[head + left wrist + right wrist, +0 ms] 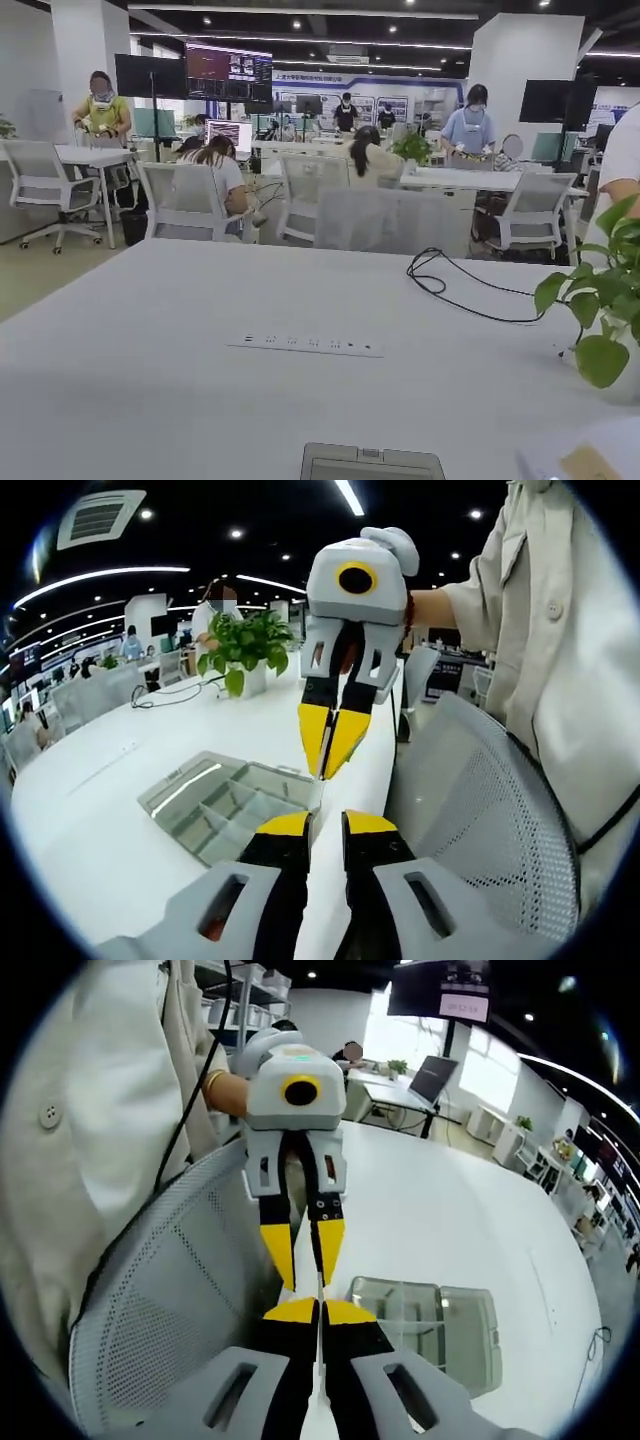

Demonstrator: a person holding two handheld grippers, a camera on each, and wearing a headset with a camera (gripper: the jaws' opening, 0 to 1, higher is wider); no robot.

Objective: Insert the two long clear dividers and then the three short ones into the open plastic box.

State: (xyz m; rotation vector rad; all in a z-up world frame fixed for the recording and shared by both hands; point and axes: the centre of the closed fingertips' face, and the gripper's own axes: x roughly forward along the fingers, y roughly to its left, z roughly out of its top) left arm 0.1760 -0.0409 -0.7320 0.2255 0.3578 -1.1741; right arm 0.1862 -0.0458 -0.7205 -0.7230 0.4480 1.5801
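The open clear plastic box (225, 800) lies on the white table (90, 810), and clear walls show inside it. The same box (430, 1330) lies just beyond both grippers, and its near rim (370, 462) peeks in at the bottom of the head view. My right gripper (320, 1310) is shut on a thin clear divider (320, 1290) seen edge-on. Facing it is my left gripper (306, 1282), its yellow jaws a little apart around the divider's other end. From the left side, my left gripper (327, 825) points at my right gripper (326, 770) over the table's near edge.
A grey mesh chair back (480, 820) is close beside the grippers, with a person's cream shirt (90, 1090) behind it. A potted plant (600, 300), a black cable (450, 285) and a flush socket strip (305, 345) are on the table. Other people work at desks beyond.
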